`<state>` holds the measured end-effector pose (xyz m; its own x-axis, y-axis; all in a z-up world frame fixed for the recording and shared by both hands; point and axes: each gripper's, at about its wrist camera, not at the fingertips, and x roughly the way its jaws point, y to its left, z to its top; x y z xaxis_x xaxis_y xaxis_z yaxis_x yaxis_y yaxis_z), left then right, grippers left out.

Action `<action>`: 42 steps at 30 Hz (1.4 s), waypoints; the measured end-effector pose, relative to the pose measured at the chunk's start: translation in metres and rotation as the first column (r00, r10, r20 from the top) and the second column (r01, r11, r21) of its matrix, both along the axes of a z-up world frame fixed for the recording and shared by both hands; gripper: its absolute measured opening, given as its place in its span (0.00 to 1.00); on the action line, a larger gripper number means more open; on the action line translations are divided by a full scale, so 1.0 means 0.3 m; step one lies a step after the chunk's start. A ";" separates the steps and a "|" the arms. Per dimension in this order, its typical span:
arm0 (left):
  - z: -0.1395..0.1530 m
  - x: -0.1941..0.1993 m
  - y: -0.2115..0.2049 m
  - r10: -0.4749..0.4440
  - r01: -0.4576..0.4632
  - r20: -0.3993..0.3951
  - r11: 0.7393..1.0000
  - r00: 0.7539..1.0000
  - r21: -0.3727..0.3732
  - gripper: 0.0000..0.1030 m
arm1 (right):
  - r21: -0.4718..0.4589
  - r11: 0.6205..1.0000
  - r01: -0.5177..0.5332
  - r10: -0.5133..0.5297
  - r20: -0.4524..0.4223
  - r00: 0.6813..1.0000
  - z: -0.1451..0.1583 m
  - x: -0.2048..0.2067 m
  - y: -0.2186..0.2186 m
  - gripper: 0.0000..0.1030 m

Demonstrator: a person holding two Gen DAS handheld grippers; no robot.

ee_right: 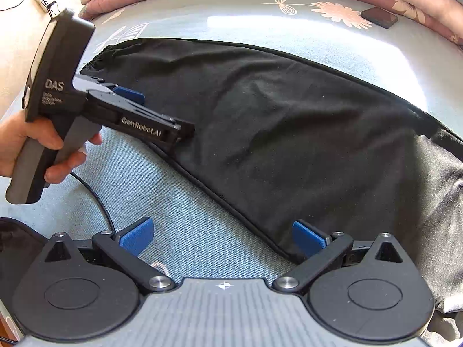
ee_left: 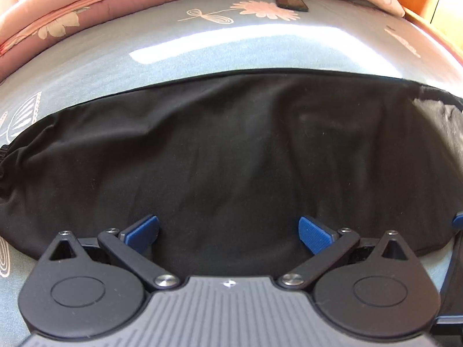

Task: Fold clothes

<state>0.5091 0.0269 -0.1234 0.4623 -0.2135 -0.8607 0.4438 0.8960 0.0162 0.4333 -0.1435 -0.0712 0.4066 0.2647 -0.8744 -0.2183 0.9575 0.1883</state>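
The black pants (ee_left: 225,150) lie flat on the bed (ee_left: 202,55), in front of both tongs. The left tongs (ee_left: 228,231) and right tongs (ee_right: 222,235) are wide apart and hold nothing. The folding looks barely begun.

black garment (ee_left: 225,150) runs off left and right frame edges in the left wrist view | dark flat object (ee_left: 291,3) at top centre too small to identify | hand (ee_right: 26,147) cut by left edge in the right wrist view | grey cloth (ee_right: 442,202) cut off at right edge
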 end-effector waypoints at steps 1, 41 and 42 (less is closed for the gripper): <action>0.005 -0.005 0.009 0.010 -0.010 -0.008 1.000 1.000 0.001 1.00 | -0.002 1.000 0.000 0.000 0.002 1.000 0.003 -0.005 -0.004 1.00; 0.003 -0.776 0.129 0.255 -0.254 -0.111 0.967 0.961 0.019 1.00 | -0.175 0.947 -0.270 0.249 -0.131 0.960 -0.114 -0.368 0.102 1.00; 0.003 -0.774 0.136 0.250 -0.250 -0.113 0.968 0.962 0.010 1.00 | -0.188 0.945 -0.269 0.249 -0.123 0.961 -0.116 -0.376 0.108 1.00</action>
<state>0.2768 0.0676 -0.1224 0.4017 -0.1068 -0.9095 0.2044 0.9786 -0.0246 0.3204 -0.1111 -0.1058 0.2589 0.1649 -0.9517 -0.4539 0.8905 0.0308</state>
